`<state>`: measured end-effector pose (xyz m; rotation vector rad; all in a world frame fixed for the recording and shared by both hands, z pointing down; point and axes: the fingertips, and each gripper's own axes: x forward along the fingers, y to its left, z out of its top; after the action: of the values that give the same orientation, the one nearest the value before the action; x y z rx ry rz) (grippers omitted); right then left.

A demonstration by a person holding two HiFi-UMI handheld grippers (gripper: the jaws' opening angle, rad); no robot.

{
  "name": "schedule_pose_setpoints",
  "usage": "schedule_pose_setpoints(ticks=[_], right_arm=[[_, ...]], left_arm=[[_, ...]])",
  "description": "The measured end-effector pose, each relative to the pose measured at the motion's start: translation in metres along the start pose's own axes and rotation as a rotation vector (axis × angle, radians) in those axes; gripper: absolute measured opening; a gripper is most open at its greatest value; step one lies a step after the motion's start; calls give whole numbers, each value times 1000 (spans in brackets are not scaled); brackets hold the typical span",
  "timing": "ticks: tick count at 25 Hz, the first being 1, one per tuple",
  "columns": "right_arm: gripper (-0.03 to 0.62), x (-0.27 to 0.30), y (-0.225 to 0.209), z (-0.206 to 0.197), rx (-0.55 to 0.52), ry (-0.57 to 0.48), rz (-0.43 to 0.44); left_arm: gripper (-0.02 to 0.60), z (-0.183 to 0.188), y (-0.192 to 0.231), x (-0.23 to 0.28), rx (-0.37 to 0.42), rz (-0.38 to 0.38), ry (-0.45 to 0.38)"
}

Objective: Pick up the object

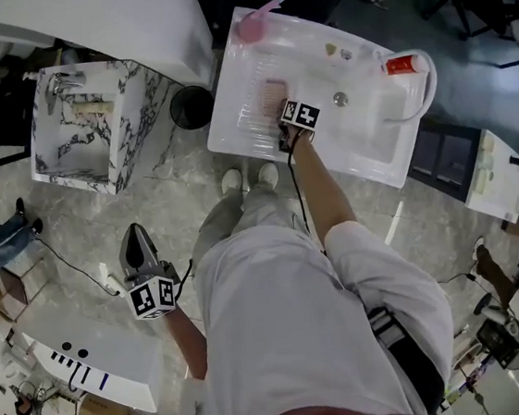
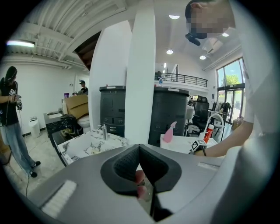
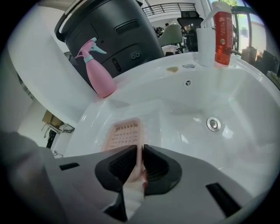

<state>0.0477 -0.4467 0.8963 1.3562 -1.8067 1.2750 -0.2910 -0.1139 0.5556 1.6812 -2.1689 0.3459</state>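
A pink slotted tray (image 3: pixel 124 133) lies flat on the ribbed drainboard of the white sink (image 3: pixel 245 100). My right gripper (image 3: pixel 141 153) is shut on the tray's near edge, and the thin pink rim shows between the two dark pads. In the head view the same gripper (image 1: pixel 280 107) reaches over the sink (image 1: pixel 232 126) to the tray (image 1: pixel 272 92). The left gripper (image 1: pixel 135 235) hangs low at the person's left side, away from the sink. Its jaws meet with nothing between them in the left gripper view (image 2: pixel 140 149).
A pink spray bottle (image 3: pixel 98 70) stands on the sink's far rim, and a red and white bottle (image 3: pixel 222 33) stands by the white faucet. The drain (image 3: pixel 213 124) is to the tray's right. A marble basin (image 1: pixel 92 128) and a black bin (image 1: pixel 192 107) stand left of the sink.
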Motion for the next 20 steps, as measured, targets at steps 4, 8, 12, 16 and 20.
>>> schedule_pose_setpoints(ticks=[4, 8, 12, 16, 20], right_arm=[[52, -14, 9, 2, 9, -29, 40], [51, -36, 26, 9, 10, -68, 99], [51, -65, 51, 14, -16, -113, 164], [49, -99, 71, 19, -32, -172, 214], [49, -138, 94, 26, -66, -249, 258]], left_arm=[[-5, 3, 0, 4, 3, -22, -17], [-5, 8, -4, 12, 9, -67, -39], [-5, 13, -14, 27, 21, -138, -60], [-5, 20, -29, 42, 44, -221, -83], [-5, 29, -42, 51, 67, -299, -110]])
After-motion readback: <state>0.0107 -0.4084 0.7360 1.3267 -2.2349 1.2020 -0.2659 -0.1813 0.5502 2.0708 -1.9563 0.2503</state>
